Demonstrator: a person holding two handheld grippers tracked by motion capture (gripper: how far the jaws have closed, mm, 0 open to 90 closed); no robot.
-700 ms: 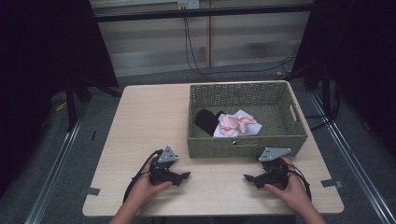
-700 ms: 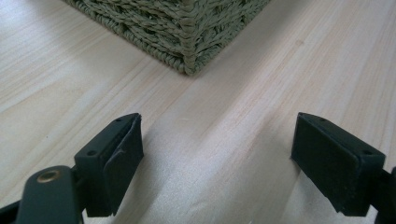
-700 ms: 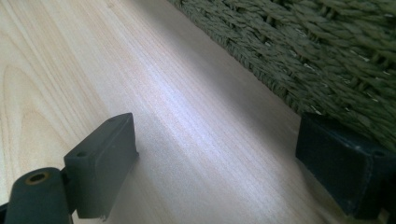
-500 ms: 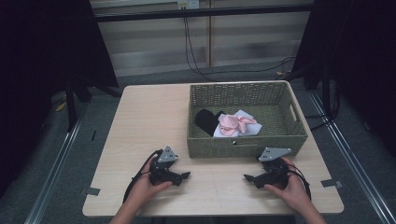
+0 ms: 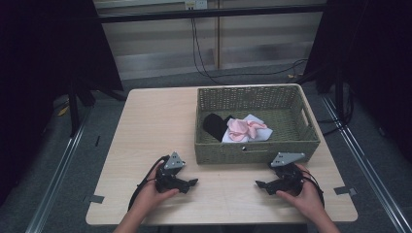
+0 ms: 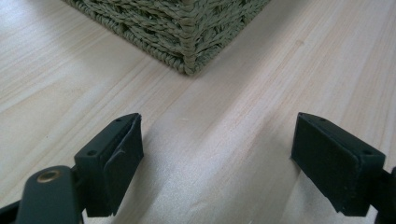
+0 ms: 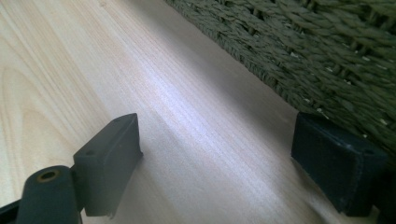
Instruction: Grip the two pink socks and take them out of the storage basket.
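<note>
Wicker basket (image 5: 257, 150), with pink cloth (image 5: 243, 128) inside, is seen just beyond the spread, empty jaws of the left gripper (image 5: 190, 183) and the right gripper (image 5: 260, 185), both rested on the wooden table (image 5: 155, 126), its corner ahead of the left fingers (image 6: 116, 158).

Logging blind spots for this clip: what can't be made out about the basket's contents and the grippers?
- Black item in the basket: high view, too small and dark to identify; the pink cloth overlaps its edge.
- White cloth: high view, partly under the pink cloth.
- Basket interior: both gripper views show the woven wall from outside.
- Left gripper and right gripper: jaws open, bodies cut off by the bottom edge.
</note>
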